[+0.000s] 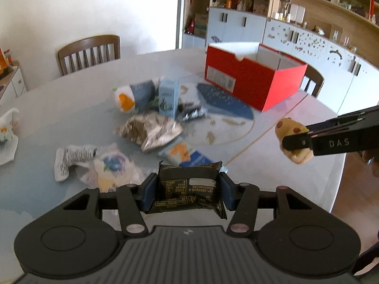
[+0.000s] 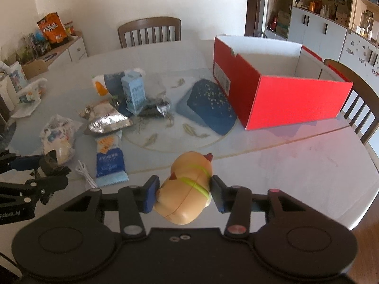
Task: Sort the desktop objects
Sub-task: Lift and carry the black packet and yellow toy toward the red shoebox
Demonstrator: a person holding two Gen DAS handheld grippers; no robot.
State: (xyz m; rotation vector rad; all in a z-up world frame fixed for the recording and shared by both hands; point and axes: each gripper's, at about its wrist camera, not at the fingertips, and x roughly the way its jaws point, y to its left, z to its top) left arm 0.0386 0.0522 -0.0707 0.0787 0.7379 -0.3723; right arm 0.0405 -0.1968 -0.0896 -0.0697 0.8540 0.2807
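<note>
Between the clamped tools — left tool (image 1: 187, 190) on dark packet (image 1: 189, 189), right tool (image 2: 184, 193) on toy (image 2: 187, 189) — and red box (image 2: 284, 90): seemingly snack clutter (image 2: 106, 118).

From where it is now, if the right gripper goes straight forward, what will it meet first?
Probably the dark blue speckled cap lying beside the red cardboard box; bare table lies before it. Depth is uncertain.

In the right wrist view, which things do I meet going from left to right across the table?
Clear plastic bag → blue and orange snack packet → yellow toy in the right tongs → red box.
</note>
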